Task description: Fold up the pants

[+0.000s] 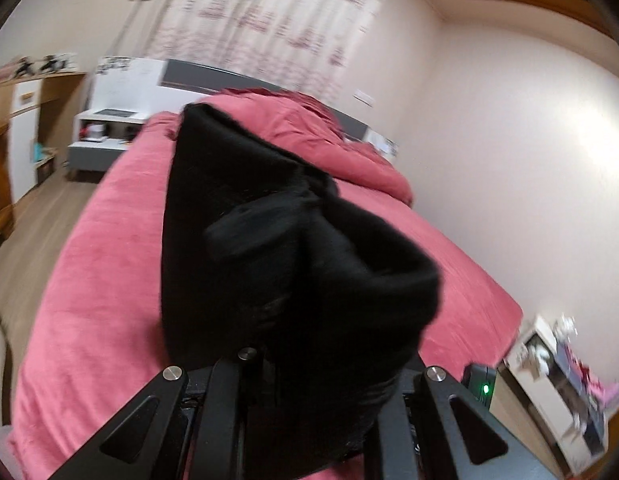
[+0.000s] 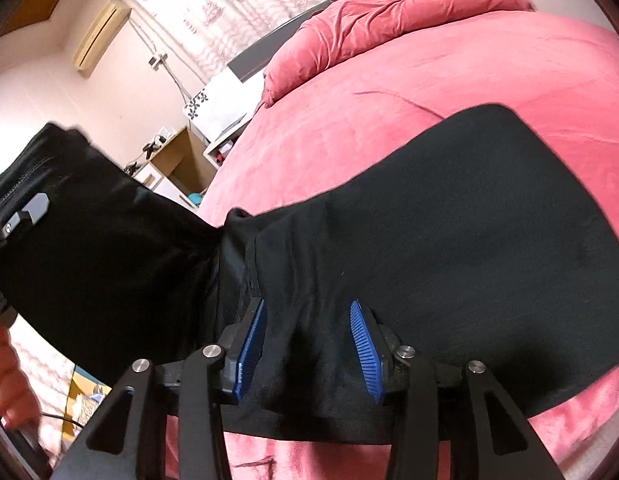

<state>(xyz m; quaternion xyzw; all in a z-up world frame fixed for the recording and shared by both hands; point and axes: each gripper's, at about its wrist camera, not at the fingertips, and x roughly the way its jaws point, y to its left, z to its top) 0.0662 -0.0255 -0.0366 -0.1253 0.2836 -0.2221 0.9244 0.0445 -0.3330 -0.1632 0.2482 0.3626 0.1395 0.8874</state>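
Black soft-fabric pants (image 2: 449,216) lay across the pink plush bedspread (image 2: 409,92), one end lifted clear. My left gripper (image 1: 309,380) had its fingers clamped on that raised bunch of cloth, which hid the tips. My right gripper (image 2: 307,344) stood with its blue ribbed pads (image 2: 363,344) apart, fabric draped loosely between them

Black hand-held gripper (image 2: 307,344) with ribbed blue pads (image 2: 364,346) (silver screws at the linkages).
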